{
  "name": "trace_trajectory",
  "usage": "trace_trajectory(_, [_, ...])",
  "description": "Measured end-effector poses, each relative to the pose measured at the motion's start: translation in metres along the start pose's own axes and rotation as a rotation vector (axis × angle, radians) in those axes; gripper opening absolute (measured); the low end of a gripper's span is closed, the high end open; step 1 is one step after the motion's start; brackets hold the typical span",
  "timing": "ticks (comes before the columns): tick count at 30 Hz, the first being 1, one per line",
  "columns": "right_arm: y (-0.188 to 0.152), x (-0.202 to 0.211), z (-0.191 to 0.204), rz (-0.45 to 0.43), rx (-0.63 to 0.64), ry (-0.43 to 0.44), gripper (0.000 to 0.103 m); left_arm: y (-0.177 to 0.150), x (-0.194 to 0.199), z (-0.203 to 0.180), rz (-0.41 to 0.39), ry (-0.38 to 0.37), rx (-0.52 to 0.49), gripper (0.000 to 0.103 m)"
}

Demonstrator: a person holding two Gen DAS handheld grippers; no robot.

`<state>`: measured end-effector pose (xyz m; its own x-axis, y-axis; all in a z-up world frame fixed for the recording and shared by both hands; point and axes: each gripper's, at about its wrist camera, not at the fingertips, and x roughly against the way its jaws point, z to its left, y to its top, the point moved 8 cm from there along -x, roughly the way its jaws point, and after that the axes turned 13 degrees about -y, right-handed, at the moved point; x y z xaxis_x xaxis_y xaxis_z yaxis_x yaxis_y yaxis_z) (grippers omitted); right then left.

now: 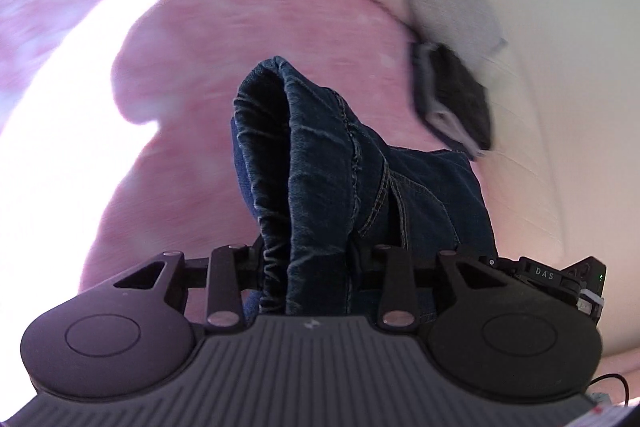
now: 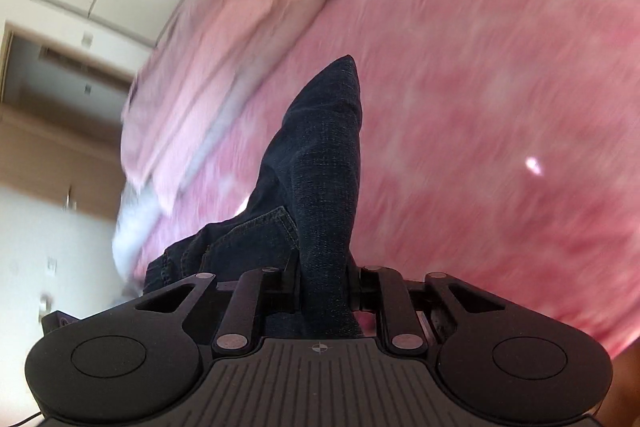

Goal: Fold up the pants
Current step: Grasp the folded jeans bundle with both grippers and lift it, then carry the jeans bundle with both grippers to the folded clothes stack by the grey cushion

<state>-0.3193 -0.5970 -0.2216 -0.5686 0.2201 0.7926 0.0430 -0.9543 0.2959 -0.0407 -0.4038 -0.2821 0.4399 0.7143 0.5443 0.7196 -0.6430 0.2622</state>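
Fingers [image 1: 308, 263] of both grippers clamp dark denim pants [image 2: 320, 155].

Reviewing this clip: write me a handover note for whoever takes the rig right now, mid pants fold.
Left gripper: shut on a bunched part of the jeans, near a stitched seam.
Right gripper: shut on a narrower strip of the jeans.
Jeans: pinched by both grippers, above the pink bedcover. Other clothes lie at the bed's far edge.
Done: both grips taken.
Left: no finished fold shows; lay the jeans flat, fold, release.
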Motion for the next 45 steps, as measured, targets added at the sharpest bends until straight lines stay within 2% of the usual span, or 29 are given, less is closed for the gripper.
trace_trajectory(6, [0.120, 0.034, -0.068, -0.072, -0.039, -0.014, 0.014, 0.043, -0.103, -0.098, 0.052, -0.058, -0.102, 0.030])
trace_trajectory(11, [0.255, 0.041, -0.127, -0.056, 0.015, -0.004, 0.014, 0.074, -0.210, -0.174, 0.019, -0.065, -0.101, 0.030])
trace_trajectory(15, [0.371, 0.047, -0.153, -0.079, 0.078, 0.004, 0.014, 0.106, -0.300, -0.238, -0.027, -0.068, -0.078, 0.030])
trace_trajectory(19, [0.475, 0.048, -0.164, -0.141, 0.113, 0.027, 0.014, 0.159, -0.380, -0.297, -0.071, -0.089, -0.105, 0.030])
trace_trajectory(24, [0.566, 0.036, -0.169, -0.211, 0.114, 0.073, 0.014, 0.246, -0.462, -0.361, -0.118, -0.110, -0.174, 0.030])
trace_trajectory(27, [0.599, 0.017, -0.178, -0.224, 0.099, 0.086, 0.014, 0.283, -0.498, -0.381, -0.127, -0.105, -0.221, 0.030])
trace_trajectory(31, [0.625, -0.018, -0.199, -0.209, 0.083, 0.061, 0.014, 0.312, -0.535, -0.375, -0.111, -0.085, -0.226, 0.030])
trace_trajectory(33, [0.627, -0.041, -0.209, -0.187, 0.062, 0.048, 0.014, 0.322, -0.555, -0.366, -0.090, -0.064, -0.222, 0.030])
trace_trajectory(37, [0.630, -0.078, -0.235, -0.139, 0.030, 0.022, 0.014, 0.323, -0.579, -0.340, -0.045, -0.026, -0.213, 0.030])
trace_trajectory(42, [0.614, -0.099, -0.260, -0.089, 0.017, -0.007, 0.014, 0.315, -0.597, -0.308, 0.006, -0.007, -0.175, 0.030])
trace_trajectory(45, [0.610, -0.115, -0.270, -0.062, 0.040, -0.064, 0.018, 0.312, -0.608, -0.294, 0.026, 0.006, -0.181, 0.031])
